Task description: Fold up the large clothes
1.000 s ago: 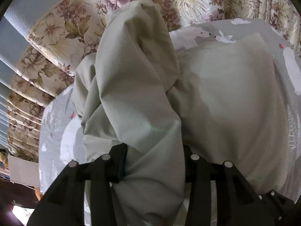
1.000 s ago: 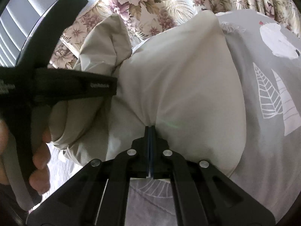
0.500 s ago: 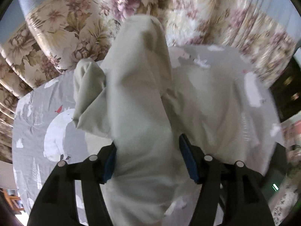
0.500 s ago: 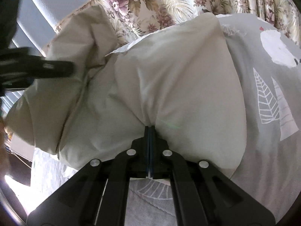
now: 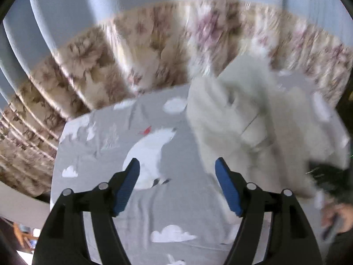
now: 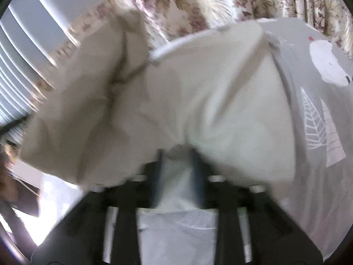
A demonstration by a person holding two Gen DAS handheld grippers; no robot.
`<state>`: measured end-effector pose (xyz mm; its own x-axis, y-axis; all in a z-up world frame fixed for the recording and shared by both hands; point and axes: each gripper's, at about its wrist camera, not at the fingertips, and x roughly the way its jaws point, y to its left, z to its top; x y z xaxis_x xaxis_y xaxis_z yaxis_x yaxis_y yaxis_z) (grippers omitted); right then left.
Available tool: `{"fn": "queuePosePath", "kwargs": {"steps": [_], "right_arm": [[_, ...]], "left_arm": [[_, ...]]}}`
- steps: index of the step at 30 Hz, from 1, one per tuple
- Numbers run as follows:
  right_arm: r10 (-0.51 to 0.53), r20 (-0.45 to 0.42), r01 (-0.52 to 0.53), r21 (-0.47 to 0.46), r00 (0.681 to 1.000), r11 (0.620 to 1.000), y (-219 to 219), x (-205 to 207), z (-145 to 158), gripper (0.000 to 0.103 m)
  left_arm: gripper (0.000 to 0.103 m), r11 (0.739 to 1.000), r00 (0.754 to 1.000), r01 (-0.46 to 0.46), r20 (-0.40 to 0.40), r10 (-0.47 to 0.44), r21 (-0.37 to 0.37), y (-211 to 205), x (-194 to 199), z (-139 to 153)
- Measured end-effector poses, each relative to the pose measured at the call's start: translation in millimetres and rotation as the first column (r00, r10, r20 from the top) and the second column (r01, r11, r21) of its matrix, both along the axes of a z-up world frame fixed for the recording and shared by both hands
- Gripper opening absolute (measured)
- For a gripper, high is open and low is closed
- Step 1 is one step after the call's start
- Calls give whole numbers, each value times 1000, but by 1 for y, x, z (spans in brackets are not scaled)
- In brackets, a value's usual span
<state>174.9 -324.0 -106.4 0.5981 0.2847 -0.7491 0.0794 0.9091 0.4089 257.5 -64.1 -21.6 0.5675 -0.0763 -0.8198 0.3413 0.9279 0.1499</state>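
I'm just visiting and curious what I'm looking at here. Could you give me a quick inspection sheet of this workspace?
Surface: grey bedsheet printed with white bears, clouds and trees.
Job's things: pale cream garment, bunched and partly folded on the sheet; blurred by motion.
Clutter: nothing seen.
Grippers: left gripper wide open and empty above the sheet, the garment off to its right. Right gripper blurred, fingers apart with cloth bunched between them; grip cannot be confirmed.
Cables: nothing seen.
Surroundings: floral curtain behind the bed, with plain pale grey-blue curtain folds above it.
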Motion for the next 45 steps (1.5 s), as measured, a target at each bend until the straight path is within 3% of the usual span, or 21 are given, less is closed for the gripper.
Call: {"fn": "queuePosePath", "kwargs": {"steps": [1,2,5,6,7,10,17,26,30,31,33,35,38,40,41,43,45], "right_arm": [[-5,33,6,-30,999,1000,6,0,14,65],[8,65,-3,-73,998,997,14,0,28,71],[76,133,-59,-127,988,990,35,7,62,71],[91,144,-73,-130,985,989,40,11,71,71],[109,151,-91,-125,982,988,44,17,80,71],[149,132,-134,-120,980,984,53,37,90,71],[178,45,-174,-83,983,981,59,68,70,71],[256,60,-256,0,965,967,66,81,53,71],[277,51,-275,-41,959,961,77,89,49,72],[288,38,-285,-63,957,956,82,92,46,69],[298,31,-291,-131,954,948,89,95,41,47],[283,47,-275,-128,958,953,85,96,39,26],[290,98,-273,-161,952,948,82,89,47,17],[288,141,-257,-204,947,945,81,80,59,13],[283,162,-244,-224,945,944,77,76,65,11],[261,191,-203,-275,946,940,65,68,78,7],[246,182,-189,-281,952,941,52,66,80,6]], "left_arm": [[71,1000,1000,5,-12,-5,11,-1,5,-10],[71,1000,1000,10,-17,-10,16,-4,7,-18],[70,999,998,36,-59,-37,-22,-10,9,-44],[64,997,994,53,-89,-58,-58,-13,10,-51],[50,990,988,73,-128,-88,-117,-15,10,-58],[47,981,984,80,-146,-106,-175,-22,11,-64],[46,970,981,68,-159,-107,-232,-25,16,-71],[41,953,981,42,-171,-97,-299,-23,15,-75],[41,960,982,48,-164,-96,-275,-29,12,-73],[41,963,983,52,-156,-96,-263,-30,11,-72],[41,965,984,55,-151,-96,-255,-31,11,-72],[41,960,982,48,-165,-97,-276,-27,13,-72],[43,941,973,24,-207,-99,-337,-18,19,-68],[44,934,976,24,-193,-99,-355,-13,20,-56],[45,939,981,25,-173,-89,-342,-12,20,-51],[60,955,990,23,-126,-63,-296,-13,21,-38],[60,964,993,23,-106,-53,-264,-18,23,-33]]}}
